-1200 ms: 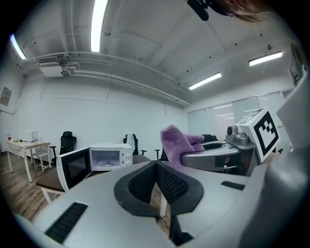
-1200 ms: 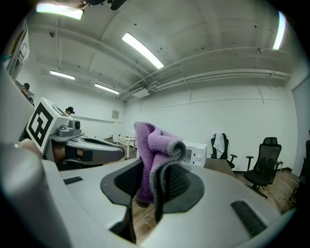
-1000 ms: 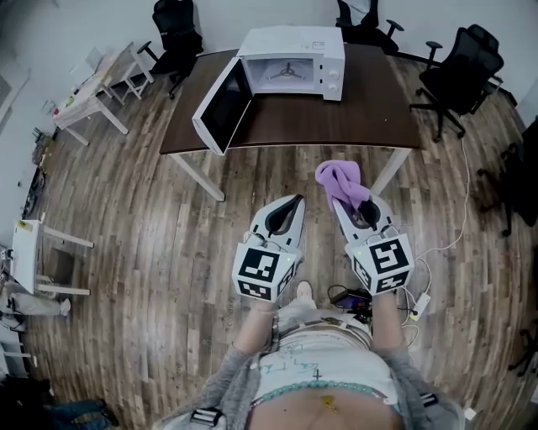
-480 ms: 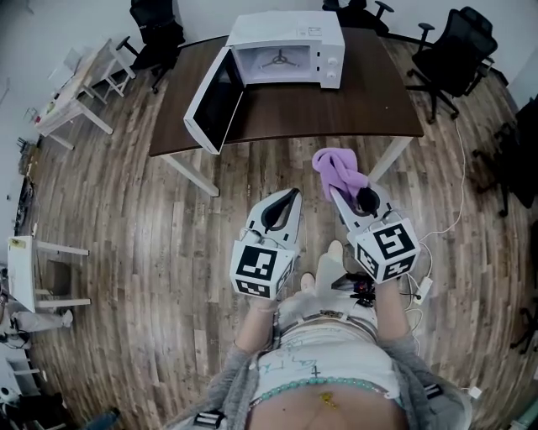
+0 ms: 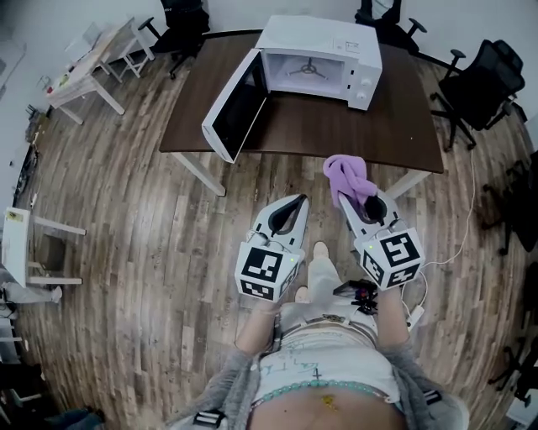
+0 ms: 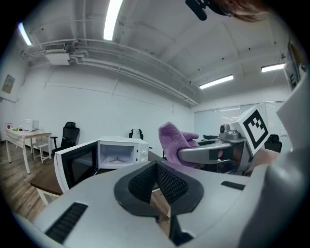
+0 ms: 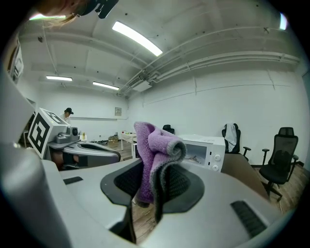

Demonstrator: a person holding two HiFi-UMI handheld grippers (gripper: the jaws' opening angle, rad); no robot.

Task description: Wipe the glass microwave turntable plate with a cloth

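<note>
A white microwave (image 5: 324, 57) stands on a dark brown table (image 5: 294, 126) ahead of me, its door (image 5: 237, 105) swung open to the left. Inside the cavity only a three-armed turntable support (image 5: 312, 69) shows; I cannot make out the glass plate. My right gripper (image 5: 359, 198) is shut on a purple cloth (image 5: 345, 177), which bunches above its jaws (image 7: 157, 145). My left gripper (image 5: 296, 204) is held beside it, shut with nothing between its jaws. Both hang over the wooden floor, short of the table's near edge.
Black office chairs (image 5: 483, 84) stand right of the table, with more of them (image 5: 181, 25) behind it. A pale side table (image 5: 88, 71) is at the far left and a white one (image 5: 21, 248) at the left edge. Cables and a power strip (image 5: 416, 306) lie by my right foot.
The table and microwave have shifted right in the head view as I stepped. Both grippers keep the same pose, and the cloth stays in the right one.
</note>
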